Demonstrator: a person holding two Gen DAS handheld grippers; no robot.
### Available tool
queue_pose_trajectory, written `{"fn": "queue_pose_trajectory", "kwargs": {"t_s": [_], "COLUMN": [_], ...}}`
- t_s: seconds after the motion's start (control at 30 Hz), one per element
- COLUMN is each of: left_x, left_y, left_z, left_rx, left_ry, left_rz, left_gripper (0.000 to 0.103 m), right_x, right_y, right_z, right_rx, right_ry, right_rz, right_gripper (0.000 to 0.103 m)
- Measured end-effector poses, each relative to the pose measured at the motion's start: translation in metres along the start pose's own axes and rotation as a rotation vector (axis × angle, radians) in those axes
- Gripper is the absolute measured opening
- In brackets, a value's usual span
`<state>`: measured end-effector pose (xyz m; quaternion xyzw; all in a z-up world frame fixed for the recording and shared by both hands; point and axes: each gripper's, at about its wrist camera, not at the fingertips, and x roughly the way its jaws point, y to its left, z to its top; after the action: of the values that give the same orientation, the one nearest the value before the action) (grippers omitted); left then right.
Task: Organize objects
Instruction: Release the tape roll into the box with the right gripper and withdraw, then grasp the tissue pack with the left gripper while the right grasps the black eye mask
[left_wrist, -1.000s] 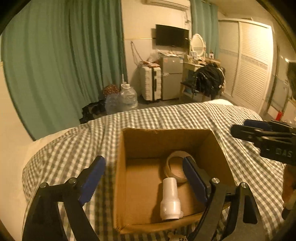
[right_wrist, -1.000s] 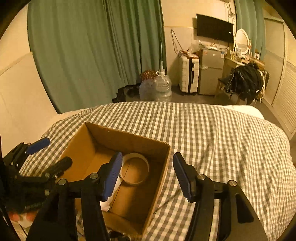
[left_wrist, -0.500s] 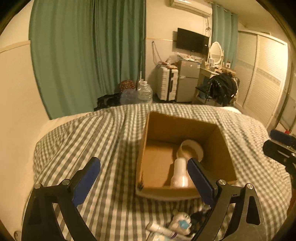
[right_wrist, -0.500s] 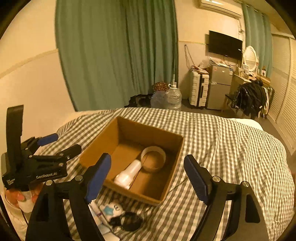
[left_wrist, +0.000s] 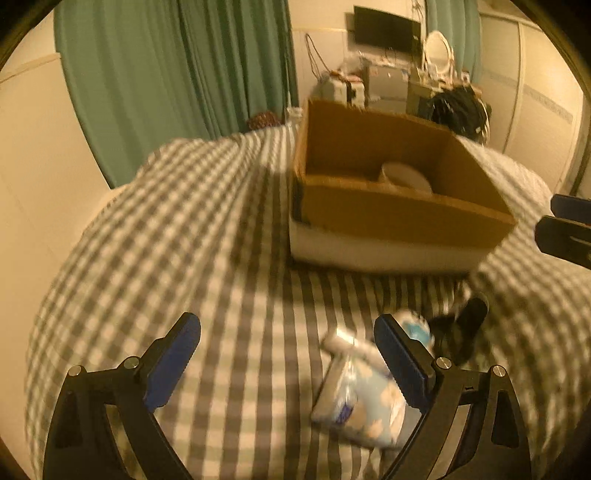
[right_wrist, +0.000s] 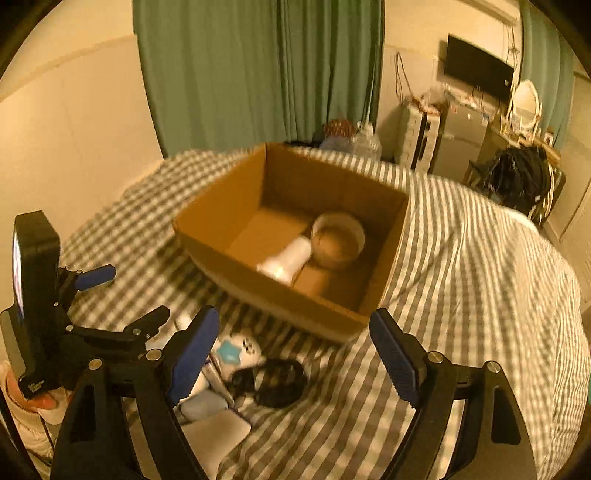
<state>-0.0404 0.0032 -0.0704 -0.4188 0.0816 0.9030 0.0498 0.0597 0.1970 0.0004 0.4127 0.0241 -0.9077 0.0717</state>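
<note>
Both tools agape — box (right_wrist: 295, 236) ahead

A cardboard box (right_wrist: 295, 236) sat on the bed cover (right_wrist: 461, 295). Inside it, a bottle (right_wrist: 288, 258) lay just beside a tape roll (right_wrist: 338, 240). Before the box lay a small toy (right_wrist: 236, 350), sunglasses (right_wrist: 269, 380) to its right, and a packet (left_wrist: 358, 406).

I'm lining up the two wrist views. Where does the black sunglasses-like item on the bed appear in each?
Left wrist: black item at lower right, beyond the gripper's right finger.
Right wrist: black item at lower centre, between the fingers.
Shared landmark: cardboard box, just behind it in both.
</note>
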Motion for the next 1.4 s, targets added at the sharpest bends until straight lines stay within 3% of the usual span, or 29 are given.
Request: {"fn": "queue_pose_trajectory", "kwargs": {"t_s": [0.2,0.57,0.73,0.97,1.03,1.13,1.4], "left_x": [0.009,0.006,0.002,0.018,0.012,0.001,-0.022], "left_y": [-0.009,-0.038,-0.043,-0.041,-0.042,-0.034,-0.006], "left_z": [-0.027,-0.047,-0.049,-0.055,-0.055,-0.053,-0.037], "left_rx": [0.03,0.154,0.173,0.169,0.175,0.152,0.081], "left_ry": [0.074,0.093,0.091,0.138,0.116,0.093,0.019], "left_rz": [-0.017,-0.083,-0.12,-0.134,-0.125,-0.131,-0.138], "left_gripper": [0.097,0.096,0.057,0.057,0.044,0.033,0.026], "right_x": [0.02,0.038,0.038,0.042,0.044,0.047,0.063], "right_y": [-0.002,0.008,0.009,0.011,0.014,0.017,0.026], "right_z": [-0.019,-0.029,-0.029,-0.031,-0.033,-0.035,-0.041], "right_rx": [0.024,-0.012,-0.014,-0.02,-0.029,-0.043,-0.096], "right_ry": [0.091,0.148,0.151,0.164,0.174,0.186,0.226], "right_rz": [-0.004,-0.03,-0.036,-0.036,-0.035,-0.04,-0.055], "right_gripper": [0.084,0.084,0.084,0.084,0.084,0.084,0.084]}}
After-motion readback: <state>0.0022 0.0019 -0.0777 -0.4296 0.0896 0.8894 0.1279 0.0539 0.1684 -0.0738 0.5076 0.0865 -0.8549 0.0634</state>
